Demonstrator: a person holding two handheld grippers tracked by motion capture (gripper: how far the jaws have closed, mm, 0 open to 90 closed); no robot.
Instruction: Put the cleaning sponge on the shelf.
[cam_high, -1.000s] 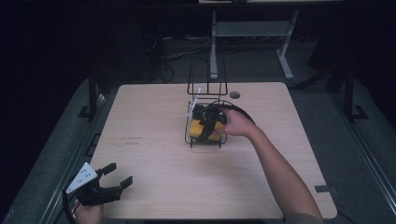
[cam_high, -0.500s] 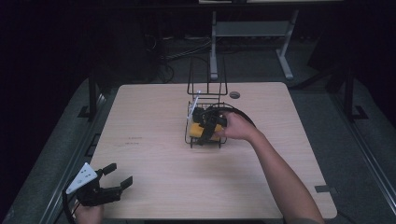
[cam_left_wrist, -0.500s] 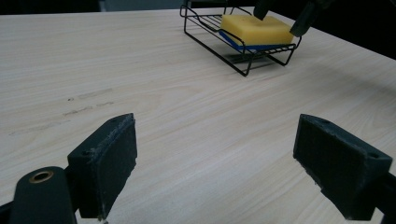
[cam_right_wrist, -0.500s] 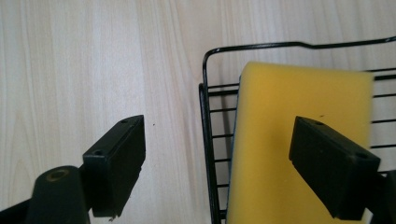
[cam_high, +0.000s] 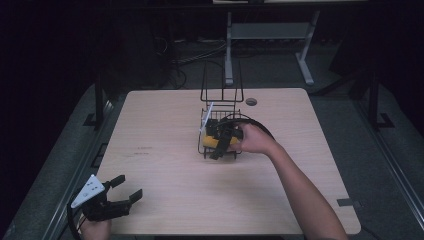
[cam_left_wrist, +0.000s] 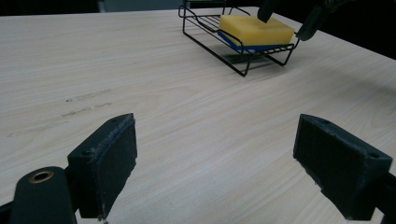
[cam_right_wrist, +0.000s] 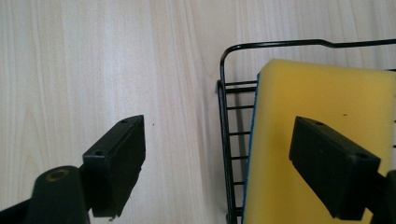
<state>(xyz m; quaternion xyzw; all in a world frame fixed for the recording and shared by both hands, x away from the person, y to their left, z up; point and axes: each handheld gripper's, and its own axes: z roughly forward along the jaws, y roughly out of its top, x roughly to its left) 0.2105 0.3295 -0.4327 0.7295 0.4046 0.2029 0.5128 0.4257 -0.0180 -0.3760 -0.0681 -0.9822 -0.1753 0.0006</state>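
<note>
High view sits above the near edge, looking forward and down on the whole bench (cam_high: 165, 165). Left gripper view rides low, facing across toward the wire rack (cam_left_wrist: 233, 56) at upper right. Right gripper view looks probably straight down, close over the rack's corner. All share the sponge (cam_right_wrist: 317, 140).

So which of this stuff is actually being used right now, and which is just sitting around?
In use:
- right gripper, open, over the basket
- yellow sponge
- black wire basket holding it

Just there:
- left gripper, open, idle at the table's near corner
- metal stand on the floor beyond
</note>
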